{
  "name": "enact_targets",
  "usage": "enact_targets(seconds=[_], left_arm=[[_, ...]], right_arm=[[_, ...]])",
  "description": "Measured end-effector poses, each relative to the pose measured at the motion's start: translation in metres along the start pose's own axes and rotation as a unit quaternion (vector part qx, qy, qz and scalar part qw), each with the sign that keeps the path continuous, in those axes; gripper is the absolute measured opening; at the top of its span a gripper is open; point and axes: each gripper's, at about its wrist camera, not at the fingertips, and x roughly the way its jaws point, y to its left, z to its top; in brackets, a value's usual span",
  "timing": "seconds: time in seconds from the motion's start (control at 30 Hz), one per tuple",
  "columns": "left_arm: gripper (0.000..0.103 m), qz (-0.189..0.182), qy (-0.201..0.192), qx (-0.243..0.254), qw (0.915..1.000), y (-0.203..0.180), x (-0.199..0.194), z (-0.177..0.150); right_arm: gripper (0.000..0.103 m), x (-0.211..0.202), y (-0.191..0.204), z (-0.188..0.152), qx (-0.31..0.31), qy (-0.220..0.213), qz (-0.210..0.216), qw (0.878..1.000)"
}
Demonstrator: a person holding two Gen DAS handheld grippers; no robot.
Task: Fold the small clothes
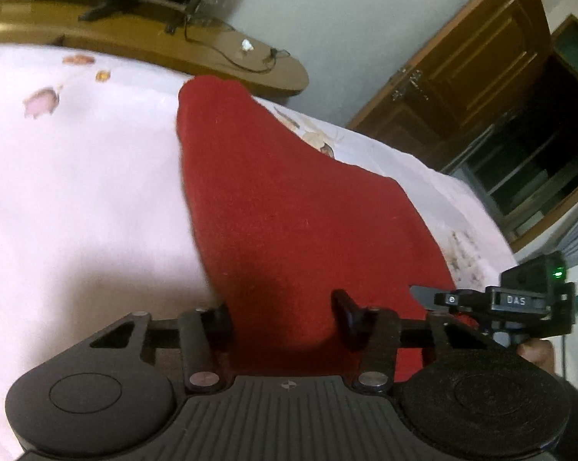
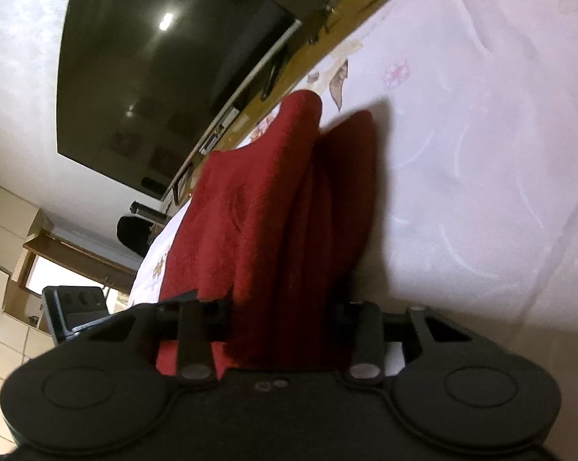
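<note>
A red garment (image 1: 281, 207) lies stretched over the pale pink bedsheet (image 1: 81, 176). In the left wrist view my left gripper (image 1: 283, 317) has its fingers wide apart with the near edge of the red cloth between them; no pinch on it shows. The right gripper (image 1: 492, 303) shows at the right of this view, at the cloth's right edge. In the right wrist view the red garment (image 2: 250, 223) hangs in folds between the spread fingers of my right gripper (image 2: 285, 319). The fingertips are hidden by cloth.
A wooden TV bench (image 1: 143, 38) with cables runs along the far side of the bed. A dark TV screen (image 2: 162, 69) stands on it. A brown wooden door (image 1: 469, 73) is at the right. The bedsheet (image 2: 481, 161) spreads to the right.
</note>
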Motion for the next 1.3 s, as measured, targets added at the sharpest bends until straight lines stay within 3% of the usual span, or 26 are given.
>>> enact_targets(seconds=[0.17, 0.4, 0.73, 0.93, 1.2, 1.3], left_arm=[[0.042, 0.043, -0.009, 0.065, 0.9969, -0.032, -0.012, 0.007], [0.041, 0.043, -0.023, 0.094, 0.9944, -0.052, -0.038, 0.009], [0.041, 0.033, -0.047, 0.112, 0.9920, -0.038, -0.118, -0.008], [0.041, 0.055, -0.064, 0.100, 0.9914, 0.002, -0.191, -0.020], [0.041, 0.121, -0.063, 0.052, 0.9893, 0.094, -0.282, -0.046], [0.041, 0.131, -0.051, 0.009, 0.9900, 0.134, -0.303, -0.059]], right_arm=[[0.035, -0.005, 0.018, -0.003, -0.033, -0.024, -0.025, 0.999], [0.034, -0.023, 0.045, -0.012, -0.042, -0.046, -0.029, 0.998], [0.034, -0.019, 0.114, -0.042, -0.068, -0.050, -0.051, 0.995], [0.034, 0.015, 0.166, -0.064, -0.085, -0.039, -0.036, 0.995], [0.034, 0.126, 0.223, -0.096, -0.089, 0.018, 0.006, 0.996], [0.034, 0.170, 0.238, -0.109, -0.085, 0.048, 0.017, 0.995]])
